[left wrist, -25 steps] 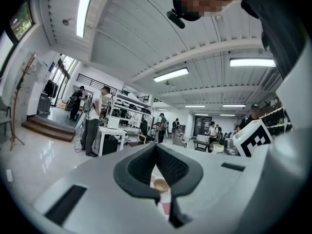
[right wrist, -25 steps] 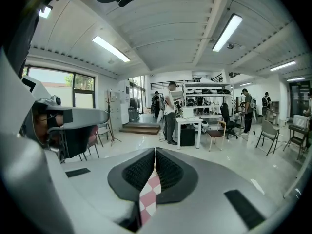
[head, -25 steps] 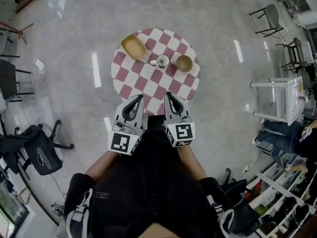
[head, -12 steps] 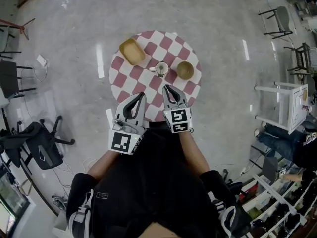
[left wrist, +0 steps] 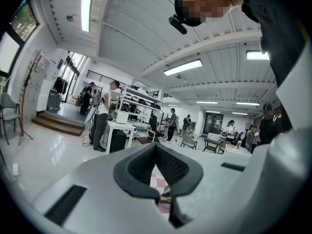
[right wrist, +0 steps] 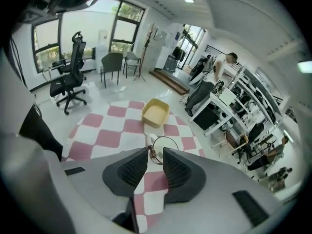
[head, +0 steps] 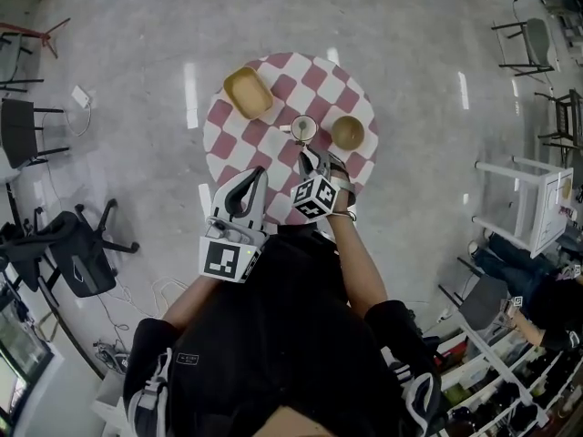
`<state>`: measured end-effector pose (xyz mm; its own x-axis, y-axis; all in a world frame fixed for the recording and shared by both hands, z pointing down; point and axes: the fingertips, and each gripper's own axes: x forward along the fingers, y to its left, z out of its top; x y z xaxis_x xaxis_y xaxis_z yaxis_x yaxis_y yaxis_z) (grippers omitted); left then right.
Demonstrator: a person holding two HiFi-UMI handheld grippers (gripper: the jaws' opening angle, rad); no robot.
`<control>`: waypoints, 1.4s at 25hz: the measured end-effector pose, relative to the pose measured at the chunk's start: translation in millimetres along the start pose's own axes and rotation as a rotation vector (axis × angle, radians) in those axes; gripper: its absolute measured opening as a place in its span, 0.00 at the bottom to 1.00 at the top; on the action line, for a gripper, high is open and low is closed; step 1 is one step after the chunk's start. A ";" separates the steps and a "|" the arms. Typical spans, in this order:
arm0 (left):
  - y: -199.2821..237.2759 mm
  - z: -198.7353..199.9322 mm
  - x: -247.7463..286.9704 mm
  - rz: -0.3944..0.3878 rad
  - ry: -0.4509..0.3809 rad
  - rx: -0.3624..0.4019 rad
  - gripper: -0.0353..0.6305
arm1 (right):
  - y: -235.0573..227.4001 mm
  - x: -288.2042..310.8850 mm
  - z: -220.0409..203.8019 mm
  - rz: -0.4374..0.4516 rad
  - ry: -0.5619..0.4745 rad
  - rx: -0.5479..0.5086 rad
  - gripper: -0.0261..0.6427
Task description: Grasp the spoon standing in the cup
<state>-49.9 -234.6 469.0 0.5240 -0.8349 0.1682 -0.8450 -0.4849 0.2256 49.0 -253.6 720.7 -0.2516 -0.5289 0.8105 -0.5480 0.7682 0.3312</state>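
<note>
Right gripper (right wrist: 155,155), its 2 jaws narrowly parted and empty, lines up on the spoon (right wrist: 151,150) in the mid-tabletop cup (head: 303,128); left gripper (left wrist: 164,195) (closed, empty) idles.

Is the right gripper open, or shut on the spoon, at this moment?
Open. The right gripper shows its jaws apart; the spoon, standing in the cup, shows in the gap, not clamped.

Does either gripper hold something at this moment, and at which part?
Nothing is held. The right gripper has jaws apart, the tip of the spoon between them, unclamped. The left gripper is shut, empty.
</note>
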 end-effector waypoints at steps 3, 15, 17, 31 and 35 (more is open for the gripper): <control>3.8 -2.3 -1.4 0.020 0.012 -0.004 0.07 | 6.4 18.9 -10.6 0.016 0.044 -0.063 0.21; 17.3 -14.7 -9.8 0.087 0.059 -0.011 0.07 | 12.7 56.9 -18.2 0.027 0.084 -0.216 0.20; 17.5 -19.9 -14.1 0.088 0.087 -0.012 0.07 | 12.7 60.6 -18.8 0.018 0.089 -0.229 0.18; 23.9 -9.4 -49.3 0.077 0.036 -0.002 0.07 | 5.0 44.4 -8.3 -0.047 0.100 -0.181 0.14; 21.2 -5.6 -67.1 0.047 0.005 0.010 0.07 | 2.0 18.3 3.1 -0.119 0.071 -0.140 0.14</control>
<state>-102.4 -187.4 467.8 0.4840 -0.8558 0.1829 -0.8698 -0.4474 0.2080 40.9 -262.8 734.7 -0.1326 -0.5958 0.7921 -0.4527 0.7473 0.4863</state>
